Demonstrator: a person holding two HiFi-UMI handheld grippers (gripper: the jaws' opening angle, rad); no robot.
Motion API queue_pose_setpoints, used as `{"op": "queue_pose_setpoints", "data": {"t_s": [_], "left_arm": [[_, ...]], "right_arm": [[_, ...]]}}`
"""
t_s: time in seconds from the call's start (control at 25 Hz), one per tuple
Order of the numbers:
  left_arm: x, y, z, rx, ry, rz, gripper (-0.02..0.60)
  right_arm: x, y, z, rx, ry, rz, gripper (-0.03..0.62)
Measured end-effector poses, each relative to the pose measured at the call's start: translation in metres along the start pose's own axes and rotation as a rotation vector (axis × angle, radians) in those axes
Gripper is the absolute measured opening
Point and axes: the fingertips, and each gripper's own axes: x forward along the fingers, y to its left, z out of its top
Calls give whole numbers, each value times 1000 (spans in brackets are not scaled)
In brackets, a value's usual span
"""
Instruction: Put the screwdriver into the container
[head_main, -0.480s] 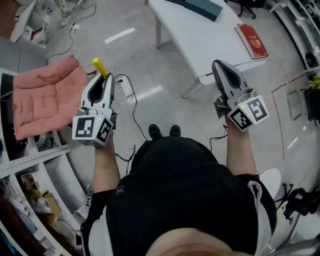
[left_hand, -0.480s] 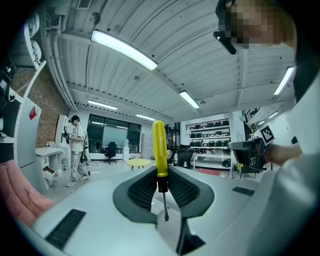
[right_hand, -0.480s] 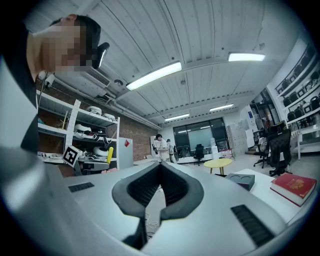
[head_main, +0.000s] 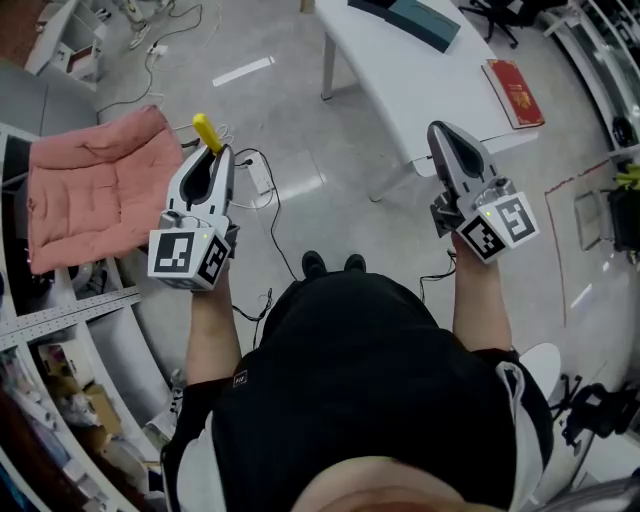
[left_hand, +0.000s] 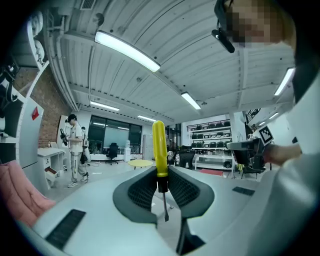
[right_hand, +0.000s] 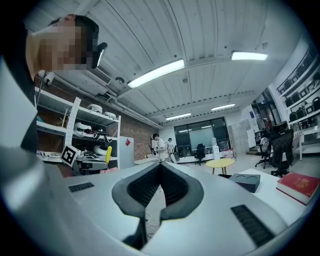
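Note:
A screwdriver with a yellow handle (left_hand: 158, 147) and a thin dark shaft stands upright between the jaws of my left gripper (left_hand: 161, 181), which is shut on it near the black collar. In the head view the handle (head_main: 206, 131) sticks out past the left gripper (head_main: 212, 158), held level over the floor. My right gripper (head_main: 440, 133) is also level, by the white table's edge, and its jaws (right_hand: 160, 169) are shut with nothing between them. A dark grey block with round hollows (right_hand: 245, 181) lies on the table. No other container shows.
A white table (head_main: 400, 70) stands ahead to the right with a red book (head_main: 515, 92) on it. A pink cushion (head_main: 95, 190) lies at the left, and cables (head_main: 258, 185) trail over the floor. Shelves stand at the far left. People (left_hand: 75, 150) stand far off.
Both grippers keep the same pose and grip. Only the head view has shifted a little.

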Motion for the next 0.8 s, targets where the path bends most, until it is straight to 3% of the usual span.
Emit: {"op": "queue_pose_setpoints", "data": {"t_s": [0.4,0.8], "left_arm": [[-23,45,-11,-22,-2,28,77],[-3,57,-14,-23,15,30,77]], "right_arm": [[38,51,-8,-5,29,86,29],[59,34,-11,35,30,96,31]]}}
